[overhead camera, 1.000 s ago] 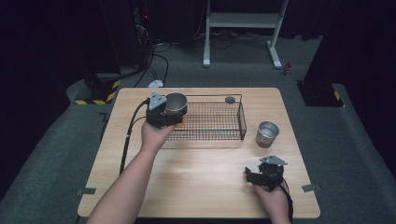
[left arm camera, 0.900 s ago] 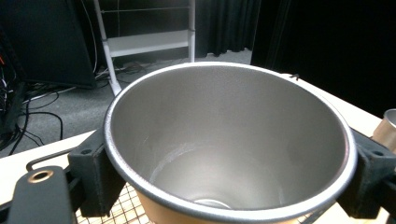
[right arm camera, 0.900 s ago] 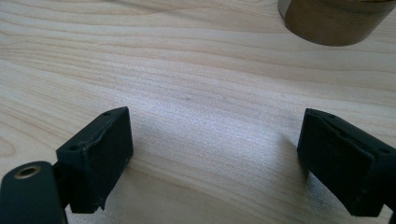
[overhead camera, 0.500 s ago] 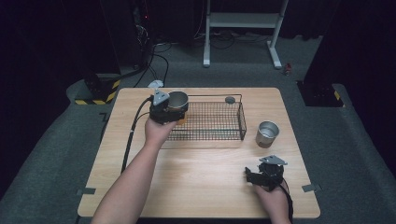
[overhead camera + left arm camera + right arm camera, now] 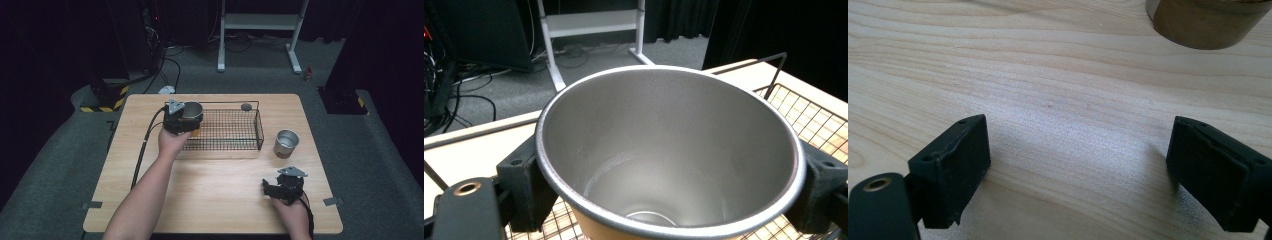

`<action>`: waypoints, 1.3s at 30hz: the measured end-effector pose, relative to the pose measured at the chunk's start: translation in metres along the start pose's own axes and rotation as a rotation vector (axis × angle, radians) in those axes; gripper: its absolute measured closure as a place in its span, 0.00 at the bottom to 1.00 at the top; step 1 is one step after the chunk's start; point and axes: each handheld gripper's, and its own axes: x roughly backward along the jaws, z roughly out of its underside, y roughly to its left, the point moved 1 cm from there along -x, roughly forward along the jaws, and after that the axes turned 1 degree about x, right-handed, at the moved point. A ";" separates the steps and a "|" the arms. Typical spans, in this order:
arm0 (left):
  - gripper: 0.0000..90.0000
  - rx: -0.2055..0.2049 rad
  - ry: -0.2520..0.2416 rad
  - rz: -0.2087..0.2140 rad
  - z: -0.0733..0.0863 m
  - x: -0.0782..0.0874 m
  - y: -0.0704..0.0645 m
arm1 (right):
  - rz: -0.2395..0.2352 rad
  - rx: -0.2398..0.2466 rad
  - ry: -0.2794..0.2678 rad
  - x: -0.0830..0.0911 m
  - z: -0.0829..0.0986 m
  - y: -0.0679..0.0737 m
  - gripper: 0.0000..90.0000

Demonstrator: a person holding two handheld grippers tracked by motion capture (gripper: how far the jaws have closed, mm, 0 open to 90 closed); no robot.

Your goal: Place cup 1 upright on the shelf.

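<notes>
My left gripper is shut on a steel cup and holds it over the left end of a black wire basket. In the left gripper view the cup is upright and empty, its rim pinched between both black jaws, with the basket mesh below and to the right. A second steel cup stands on the table to the right of the basket. My right gripper rests low near the table's front right, open, with bare wood between its pads.
A small dark round lid lies just behind the basket's far rim. The second cup's gold base sits ahead of my right gripper. The wooden table is bare in front. A white metal stand is on the floor beyond.
My left gripper has carried the cup slightly right and forward over the basket's left end. The right gripper has stayed still.
</notes>
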 end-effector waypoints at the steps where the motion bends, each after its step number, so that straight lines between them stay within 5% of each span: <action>1: 0.15 -0.002 0.003 -0.002 0.001 -0.001 0.000 | 0.000 0.002 0.000 0.000 0.000 0.000 0.12; 18: 0.15 -0.002 0.071 -0.050 0.021 -0.014 -0.001 | 0.000 0.001 0.000 0.000 0.000 0.000 0.12; 39: 0.15 0.004 0.126 -0.059 0.032 -0.021 0.000 | 0.000 0.000 0.000 0.000 0.000 0.000 0.12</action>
